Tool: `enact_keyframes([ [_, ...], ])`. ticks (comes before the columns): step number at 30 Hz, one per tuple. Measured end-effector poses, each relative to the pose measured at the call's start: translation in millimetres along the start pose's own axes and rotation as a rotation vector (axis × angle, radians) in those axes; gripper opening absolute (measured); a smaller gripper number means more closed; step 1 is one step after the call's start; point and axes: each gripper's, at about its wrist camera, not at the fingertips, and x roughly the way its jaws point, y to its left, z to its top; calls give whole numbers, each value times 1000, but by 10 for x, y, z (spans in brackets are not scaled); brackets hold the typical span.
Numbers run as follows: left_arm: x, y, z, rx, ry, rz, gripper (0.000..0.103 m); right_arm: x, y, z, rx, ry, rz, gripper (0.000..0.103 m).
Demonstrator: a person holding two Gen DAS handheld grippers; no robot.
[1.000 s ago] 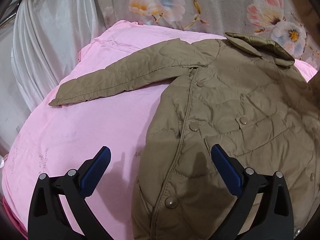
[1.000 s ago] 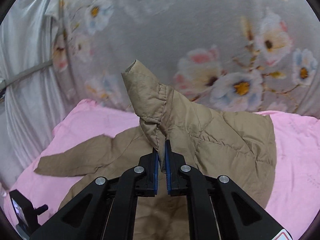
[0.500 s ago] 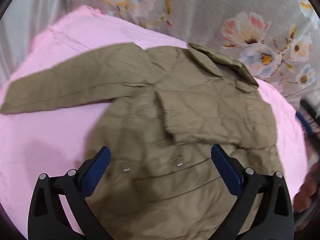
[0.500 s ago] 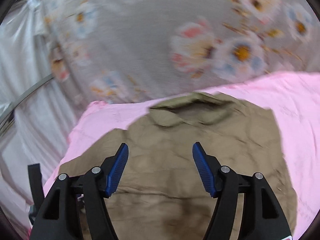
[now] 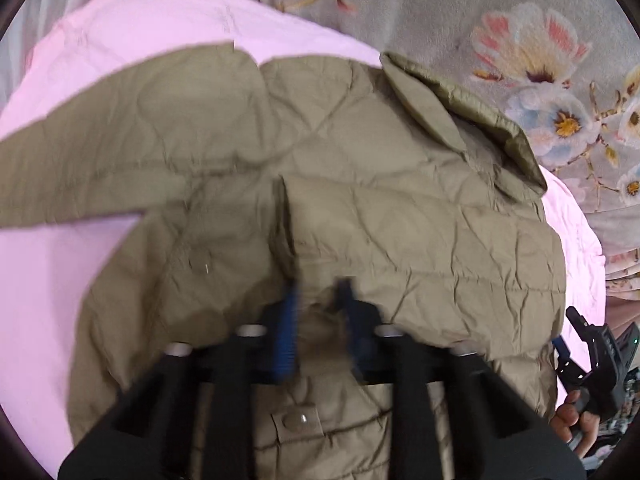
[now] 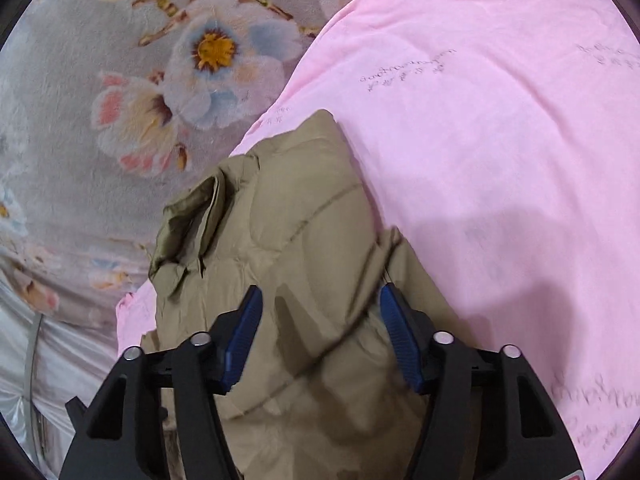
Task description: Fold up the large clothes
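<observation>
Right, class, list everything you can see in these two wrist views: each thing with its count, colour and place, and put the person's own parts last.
Quilted padded jacket: one, olive-brown, spread on the pink sheet, one sleeve folded across its body, the other stretched out to the side.
Jacket collar: one, olive, shinier, at the far end near the floral cloth.
Snap tab: one, olive, on the jacket near the left gripper.
Pink bed sheet: one, pink with faint writing, under the jacket.
Floral cloth: one, grey with pale flowers, behind the sheet.
Left gripper: one, black with blue pads, nearly closed around a jacket fold, blurred.
Right gripper: one, black with blue pads, open above the jacket.
Hand: one, holding the right gripper.
</observation>
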Motion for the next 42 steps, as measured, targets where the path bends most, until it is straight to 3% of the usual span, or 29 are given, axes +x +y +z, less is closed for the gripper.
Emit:
enact_keyframes([
  [1, -23, 2, 55, 7, -14, 0, 3, 48, 29, 45, -6, 2, -7, 28],
  [2, -61, -8, 104, 14, -35, 5, 2, 98, 70, 83, -21, 11, -11, 18],
  [3, -141, -36, 161, 34, -74, 15, 2, 103, 120, 110, -34, 7, -8, 9],
  [4, -214, -68, 210, 50, -108, 13, 2, 52, 191, 135, -55, -20, 9, 7],
  [7, -467, -184, 304, 115, -227, 30, 2, -282, 473, 121, -192, -152, 51, 6],
  [9, -470, -230, 287, 164, -270, 72, 2, -365, 586, 58, -279, -191, 14, 5],
  [12, -93, -237, 206, 220, -212, 154, 2, -109, 568, 11, -344, -121, -130, 5],
  [15, 292, -147, 54, 235, -147, 207, 2, 99, 474, -55, -362, -55, -216, 5],
  [19, 377, -100, -87, 255, -175, 237, 2, 266, 469, -126, -411, -10, -296, 8],
  [25, 409, -192, -174, 287, -195, 302, 6, 392, 580, -240, -527, -20, -415, 13],
  [27, 387, -209, -193, 294, -203, 341, 17, 367, 582, -220, -525, -14, -426, 15],
  [29, 269, -163, -198, 290, -213, 352, 52, 214, 638, -243, -513, -28, -461, 18],
  [31, -21, -59, -217, 262, -255, 297, 64, -93, 755, -347, -520, -105, -418, 22],
  [34, -385, -65, -156, 215, -325, 256, 69, -379, 1151, -553, -604, -172, -312, 25],
  [38, -345, -359, -54, 221, -256, 144, 69, -61, 1666, -871, -712, -43, -218, 25],
  [42, 121, -553, -116, 273, -198, 189, 68, 466, 1798, -1131, -770, 62, -258, 24],
])
